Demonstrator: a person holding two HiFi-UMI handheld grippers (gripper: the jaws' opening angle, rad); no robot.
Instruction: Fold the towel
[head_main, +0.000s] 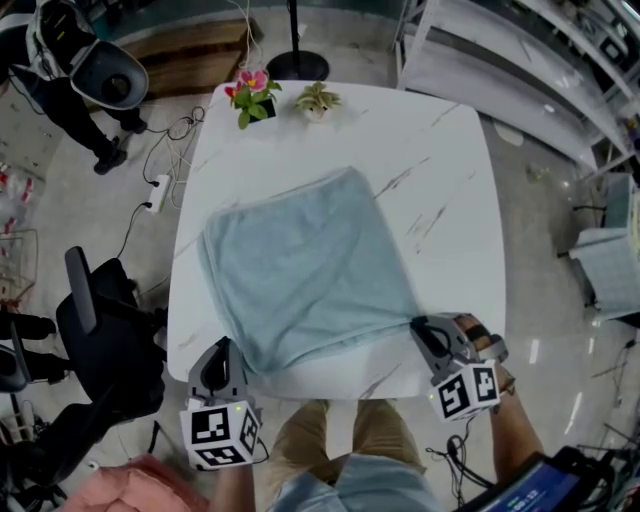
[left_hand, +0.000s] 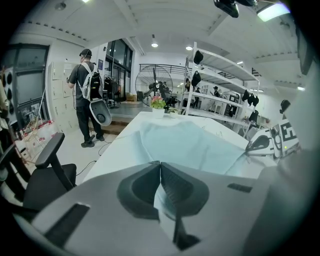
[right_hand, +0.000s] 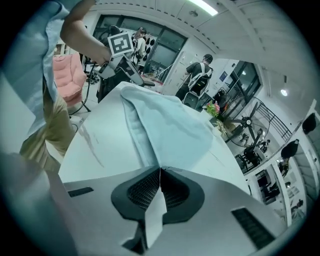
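Chair (head_main: 100, 330): a black office chair is standing on the floor left of the table, just beside its near left corner; a person with a backpack (head_main: 70, 60) is standing far off on the left.
Left gripper (head_main: 222, 347): you are holding it at the table's near left edge; its jaws are pressing together on the towel's near left corner, and pale blue cloth is showing between the pads in the left gripper view.
Towel (head_main: 305, 270): it is lying spread out on the middle of the table, turned askew so one corner is pointing far right; its near edge is running just inside the table's near edge, from one gripper to the other.
Table (head_main: 450, 160): white with faint dark veins; a pot of pink flowers (head_main: 250, 95) and a small green plant (head_main: 317, 100) are sitting at its far edge, well apart from the towel.
Right gripper (head_main: 418, 325): you are holding it at the towel's near right corner; its jaws are closing narrowly on that corner, with a strip of cloth hanging down between the pads.
Shelving (head_main: 520, 60): white racks are standing on the far right, beyond the table.
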